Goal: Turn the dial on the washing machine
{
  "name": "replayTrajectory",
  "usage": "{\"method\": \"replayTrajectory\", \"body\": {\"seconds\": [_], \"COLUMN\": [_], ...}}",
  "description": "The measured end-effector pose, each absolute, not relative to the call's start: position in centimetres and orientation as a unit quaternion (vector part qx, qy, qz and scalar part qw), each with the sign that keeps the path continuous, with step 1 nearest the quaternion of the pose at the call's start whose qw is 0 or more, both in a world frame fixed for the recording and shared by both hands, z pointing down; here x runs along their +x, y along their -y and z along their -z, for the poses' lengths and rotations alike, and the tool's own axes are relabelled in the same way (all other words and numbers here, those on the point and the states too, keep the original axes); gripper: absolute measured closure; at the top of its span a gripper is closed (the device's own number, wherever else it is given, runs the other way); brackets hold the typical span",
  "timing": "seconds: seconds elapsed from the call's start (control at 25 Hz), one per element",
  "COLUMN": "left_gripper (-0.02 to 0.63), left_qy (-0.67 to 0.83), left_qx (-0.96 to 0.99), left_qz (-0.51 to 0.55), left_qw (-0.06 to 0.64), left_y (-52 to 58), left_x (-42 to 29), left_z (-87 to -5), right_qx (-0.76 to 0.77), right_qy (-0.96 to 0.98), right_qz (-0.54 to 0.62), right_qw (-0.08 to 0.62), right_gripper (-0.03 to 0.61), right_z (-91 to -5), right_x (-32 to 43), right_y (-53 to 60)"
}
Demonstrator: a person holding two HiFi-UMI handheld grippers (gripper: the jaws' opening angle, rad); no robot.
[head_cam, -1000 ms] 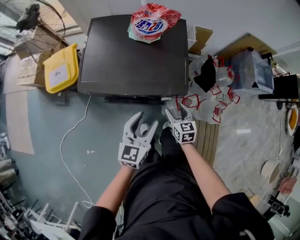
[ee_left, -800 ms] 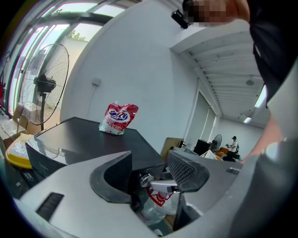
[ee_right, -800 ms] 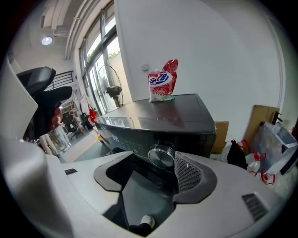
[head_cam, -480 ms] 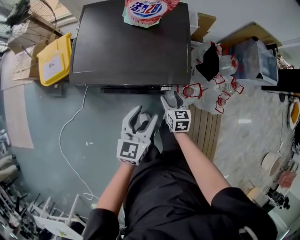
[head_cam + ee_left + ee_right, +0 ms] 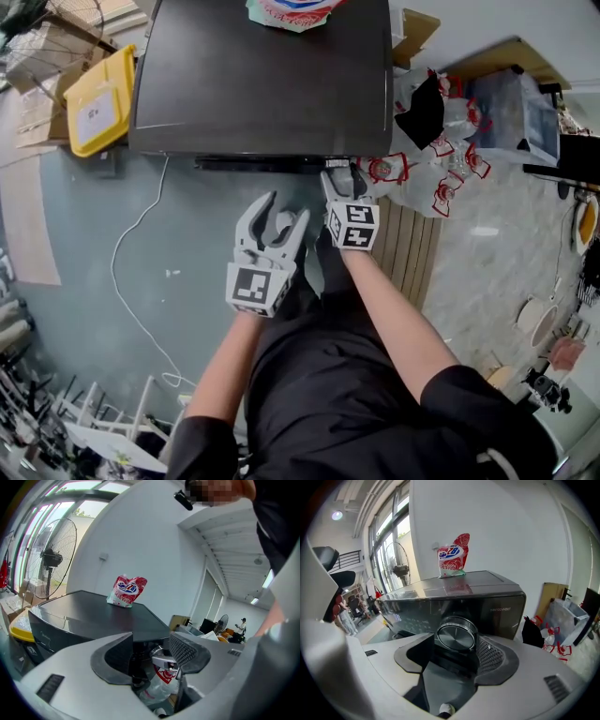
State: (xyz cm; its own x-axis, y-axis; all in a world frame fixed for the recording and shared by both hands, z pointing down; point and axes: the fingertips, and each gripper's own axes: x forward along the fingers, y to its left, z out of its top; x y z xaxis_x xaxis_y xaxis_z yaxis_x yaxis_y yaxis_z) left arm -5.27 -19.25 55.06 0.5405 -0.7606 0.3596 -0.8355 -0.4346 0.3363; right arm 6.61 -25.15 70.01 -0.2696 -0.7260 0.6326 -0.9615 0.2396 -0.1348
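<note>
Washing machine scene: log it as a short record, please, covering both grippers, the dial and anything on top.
machine: dark washing machine
dial: round, metal, on the front panel
right gripper: jaws apart, one on either side of the dial
left gripper: open, empty, short of the machine
on top: detergent bag, red and white, upright

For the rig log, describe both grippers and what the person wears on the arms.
The left gripper and the right gripper are both light grey plastic. Each has two curved jaws lined with dark, finely textured pads. Each carries a white cube printed with black square markers. No cables show. The person wears black short sleeves.
</note>
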Motion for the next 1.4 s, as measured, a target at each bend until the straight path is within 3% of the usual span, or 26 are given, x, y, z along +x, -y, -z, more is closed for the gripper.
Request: {"method": "replayTrajectory", "body": {"seconds": [0.68, 1.28, 1.4], "left_gripper": [0.398, 0.399, 0.399], "left_qy": [0.477, 0.465, 0.464], "left_qx": [0.837, 0.843, 0.845], "left_qz": [-0.088, -0.102, -0.102], "left_qw": [0.252, 0.251, 0.245], "left_y": [20.5, 19.9, 19.7], "left_x": [-6.7, -6.9, -6.8], "left_z": [-57.6, -58.1, -57.8], "right_qx": [0.583, 0.573, 0.572], "right_qy": [0.739, 0.732, 0.731], "right_qz": [-0.271, -0.361, -0.36], "right_qw": [0.202, 0.082, 0.091], "right_gripper": [0.331, 0.331, 0.331], "right_z": [-70.3, -70.4, -70.5], "right_x": [6.6, 6.7, 6.7], "right_y": [25.6, 25.6, 25.5]}}
